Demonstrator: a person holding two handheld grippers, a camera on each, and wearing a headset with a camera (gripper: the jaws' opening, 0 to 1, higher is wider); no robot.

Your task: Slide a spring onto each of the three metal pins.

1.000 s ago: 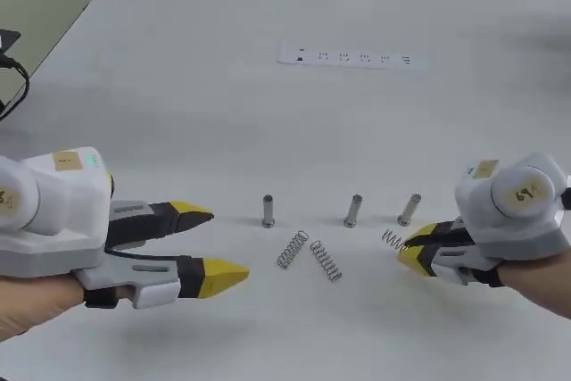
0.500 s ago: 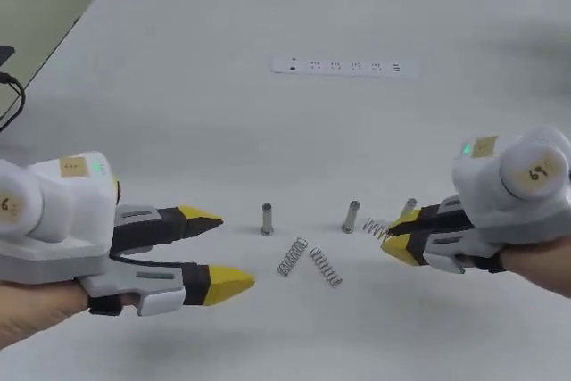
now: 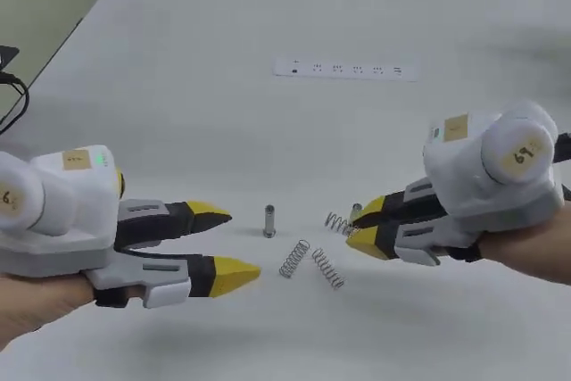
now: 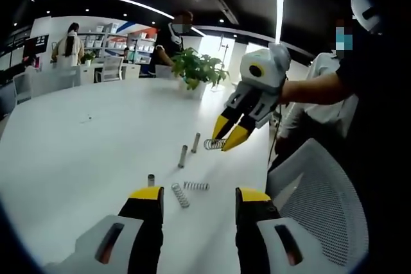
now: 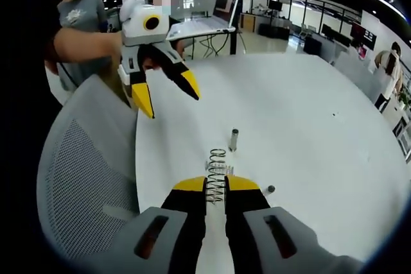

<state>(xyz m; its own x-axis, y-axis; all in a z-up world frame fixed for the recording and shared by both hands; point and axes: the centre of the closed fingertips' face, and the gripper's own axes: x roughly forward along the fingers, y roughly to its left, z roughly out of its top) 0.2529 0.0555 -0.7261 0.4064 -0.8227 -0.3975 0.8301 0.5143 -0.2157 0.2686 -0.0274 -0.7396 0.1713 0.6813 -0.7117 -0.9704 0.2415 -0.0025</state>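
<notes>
Three short metal pins stand in a row on the white table: the left pin (image 3: 269,220) (image 5: 234,140), the middle pin (image 3: 357,211), half hidden by my right gripper, and a third that the gripper covers in the head view; the left gripper view has all three (image 4: 183,156). My right gripper (image 3: 360,230) (image 5: 216,186) is shut on a spring (image 3: 337,223) (image 5: 216,172), held above the table beside the middle pin. Two more springs (image 3: 293,258) (image 3: 326,269) lie in front of the pins. My left gripper (image 3: 239,243) (image 4: 201,196) hovers open left of them, holding nothing.
A white power strip (image 3: 345,70) lies farther back on the table. A black cable (image 3: 11,86) hangs at the table's left edge. A grey mesh chair (image 5: 83,178) stands by the near edge. People stand around the room.
My right gripper has lifted its spring off the table and carried it left, from the right pin to the middle pin. The left gripper has barely moved.
</notes>
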